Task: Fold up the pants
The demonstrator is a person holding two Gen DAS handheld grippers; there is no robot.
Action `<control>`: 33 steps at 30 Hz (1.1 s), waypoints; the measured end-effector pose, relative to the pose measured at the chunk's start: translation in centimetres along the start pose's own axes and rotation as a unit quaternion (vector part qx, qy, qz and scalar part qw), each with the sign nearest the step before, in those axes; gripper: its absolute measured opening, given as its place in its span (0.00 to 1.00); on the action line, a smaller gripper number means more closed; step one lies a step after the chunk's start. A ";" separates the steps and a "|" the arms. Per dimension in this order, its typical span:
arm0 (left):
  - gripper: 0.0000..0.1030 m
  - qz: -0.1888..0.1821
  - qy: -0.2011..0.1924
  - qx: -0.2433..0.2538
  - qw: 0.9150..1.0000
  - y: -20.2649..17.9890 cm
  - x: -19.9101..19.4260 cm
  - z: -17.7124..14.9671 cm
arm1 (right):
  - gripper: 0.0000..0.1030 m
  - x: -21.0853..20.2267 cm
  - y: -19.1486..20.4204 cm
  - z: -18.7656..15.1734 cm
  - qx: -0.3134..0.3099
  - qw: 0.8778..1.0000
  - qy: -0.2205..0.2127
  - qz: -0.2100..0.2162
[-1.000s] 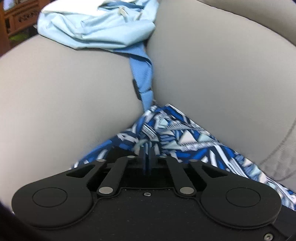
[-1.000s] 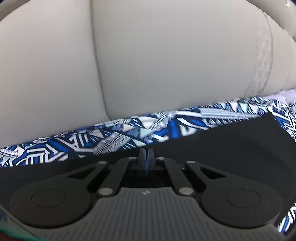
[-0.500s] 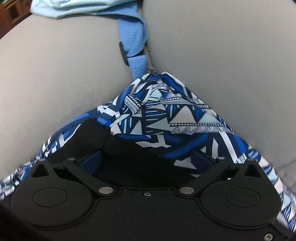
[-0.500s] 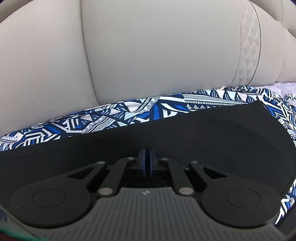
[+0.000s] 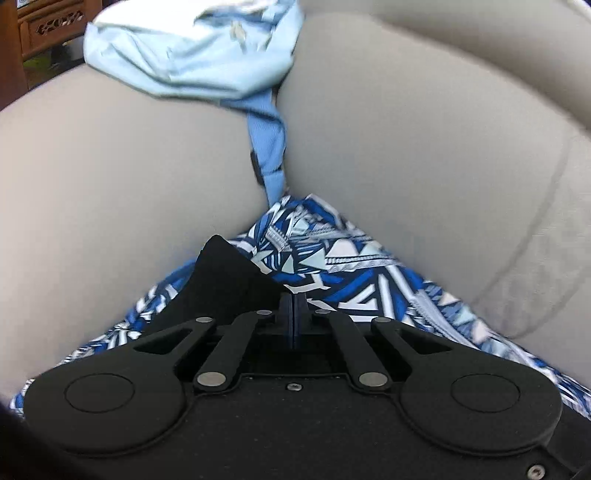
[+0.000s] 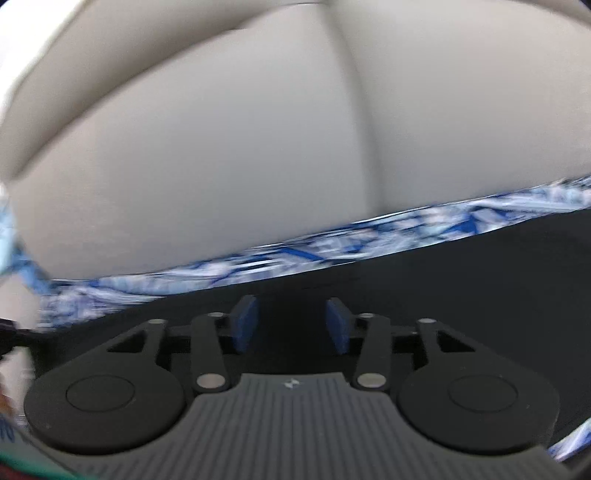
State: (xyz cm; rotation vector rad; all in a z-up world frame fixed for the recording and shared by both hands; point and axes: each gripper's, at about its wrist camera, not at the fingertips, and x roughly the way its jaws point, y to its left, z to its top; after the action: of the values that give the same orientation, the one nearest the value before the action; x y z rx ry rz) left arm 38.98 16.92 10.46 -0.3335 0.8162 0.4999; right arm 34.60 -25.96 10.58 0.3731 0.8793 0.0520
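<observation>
The pants (image 5: 343, 266) are blue, white and navy with a geometric print and a black inner layer (image 5: 225, 280), and lie on a beige sofa. In the left wrist view my left gripper (image 5: 293, 314) has its blue pads pressed together over the black layer at the pants' edge; whether cloth is pinched is hidden. In the right wrist view the pants (image 6: 332, 247) show as a blurred patterned band above the black layer (image 6: 461, 280). My right gripper (image 6: 291, 325) is open, its blue pads (image 6: 245, 323) apart above the black fabric.
A light blue garment (image 5: 192, 51) lies crumpled at the back of the beige sofa cushions (image 5: 110, 192), with a blue strap (image 5: 269, 147) running down the seam between them. Dark wooden furniture (image 5: 40, 26) stands at the far left.
My left gripper opened half a second ago and is now shut again, pulled back from the strap. My right gripper went from shut to open, and its view swung, blurring the pants.
</observation>
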 end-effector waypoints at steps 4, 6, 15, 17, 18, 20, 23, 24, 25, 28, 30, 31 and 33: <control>0.01 -0.041 -0.026 0.004 0.999 2.0 -3.9 -0.9 | 0.63 0.1 4.1 -2.2 0.074 0.989 0.029 0.121; 0.01 -0.058 -0.035 0.006 0.998 3.1 -5.5 -1.7 | 0.63 0.5 5.9 -4.1 0.118 0.974 0.044 0.186; 0.01 -0.110 -0.053 0.008 0.992 8.1 -10.0 -6.0 | 0.63 4.3 13.9 -12.7 0.219 0.928 0.119 0.277; 0.01 -0.116 -0.053 0.010 0.992 9.2 -10.3 -7.2 | 0.58 5.1 14.9 -13.2 0.225 0.931 0.098 0.270; 0.01 -0.117 -0.054 0.011 0.992 9.7 -10.4 -7.7 | 0.48 5.7 15.3 -13.4 0.235 0.931 0.097 0.262; 0.01 -0.123 -0.050 0.007 0.991 10.8 -10.2 -8.5 | 0.34 6.6 15.4 -13.7 0.243 0.934 0.097 0.242; 0.01 -0.131 -0.047 -0.008 0.990 12.2 -10.1 -9.1 | 0.30 6.0 15.7 -14.9 0.231 0.941 0.106 0.222; 0.01 -0.133 -0.048 -0.012 0.990 12.6 -10.1 -9.3 | 0.38 5.5 15.9 -15.4 0.224 0.941 0.104 0.231; 0.01 -0.135 -0.049 -0.014 0.989 12.8 -10.2 -9.4 | 0.44 4.9 16.0 -15.9 0.214 0.943 0.095 0.237; 0.01 -0.143 -0.050 -0.021 0.988 13.5 -10.8 -10.2 | 0.48 4.3 16.6 -15.6 0.177 0.958 0.051 0.220; 0.01 -0.151 -0.049 -0.028 0.987 14.1 -11.2 -11.2 | 0.06 4.5 16.6 -15.2 0.183 0.965 0.042 0.185; 0.02 -0.152 -0.050 -0.031 0.987 14.4 -11.4 -11.7 | 0.05 4.6 16.7 -15.2 0.191 0.964 0.045 0.181; 0.02 -0.162 -0.051 -0.041 0.985 15.2 -11.8 -12.9 | 0.04 3.7 16.5 -15.9 0.186 0.965 0.032 0.181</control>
State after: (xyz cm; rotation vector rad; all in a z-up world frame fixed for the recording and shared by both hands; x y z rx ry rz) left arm 16.05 20.07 9.75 -0.5039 0.6268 0.2431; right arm 26.66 -5.06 4.31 0.8865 0.8755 0.2399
